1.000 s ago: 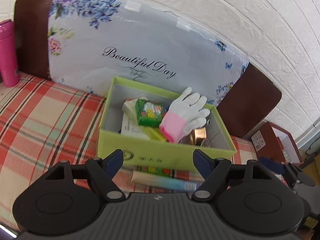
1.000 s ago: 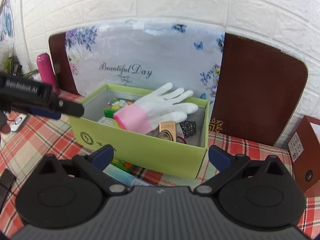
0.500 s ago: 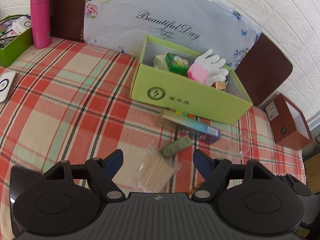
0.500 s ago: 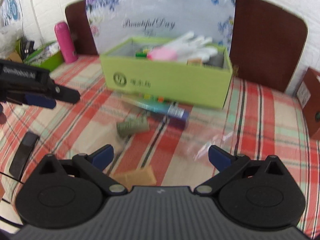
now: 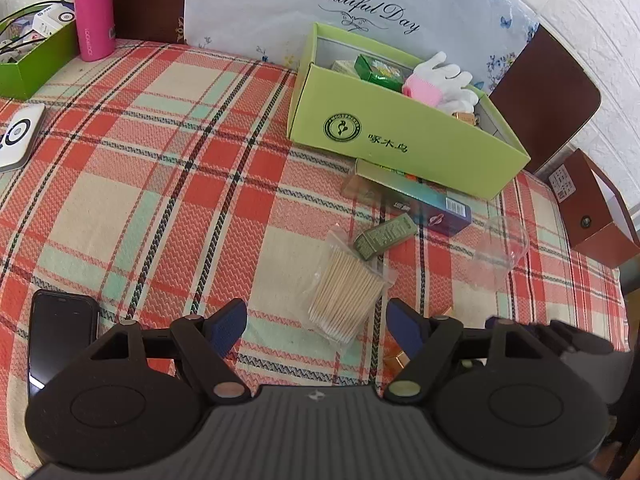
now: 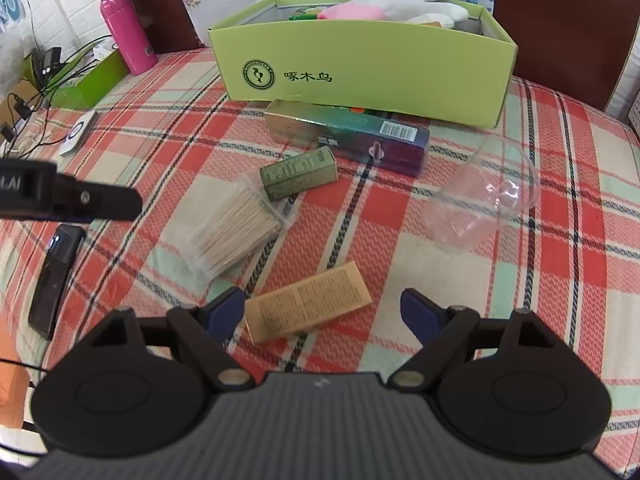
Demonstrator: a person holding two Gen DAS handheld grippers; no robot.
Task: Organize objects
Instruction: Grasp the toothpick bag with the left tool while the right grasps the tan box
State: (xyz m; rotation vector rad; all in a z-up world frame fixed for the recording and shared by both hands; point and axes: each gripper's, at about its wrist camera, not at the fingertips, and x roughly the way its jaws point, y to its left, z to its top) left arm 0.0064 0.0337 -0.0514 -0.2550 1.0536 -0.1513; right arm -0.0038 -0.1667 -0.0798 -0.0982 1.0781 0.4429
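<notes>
A lime-green box (image 5: 400,136) (image 6: 360,68) stands at the back of the plaid cloth, with a white and pink glove (image 5: 436,80) (image 6: 384,4) and small packets inside. In front of it lie a long teal-purple carton (image 6: 352,136), a small olive box (image 6: 298,174), a bag of toothpicks (image 5: 344,292) (image 6: 236,232), a tan box (image 6: 308,302) and a clear cup (image 6: 484,196) on its side. My left gripper (image 5: 316,320) is open just short of the toothpick bag. My right gripper (image 6: 322,308) is closing, with the tan box between its jaws and the pads off it.
A pink bottle (image 5: 94,8) and a green tray (image 5: 32,56) of cables sit at the far left. A white device (image 5: 18,136) and a black phone (image 5: 60,336) lie on the left. A brown box (image 5: 592,208) stands at the right edge.
Both grippers drew back from the green box and tipped down towards the cloth, so the loose items came into view. The right jaws stand narrower than before.
</notes>
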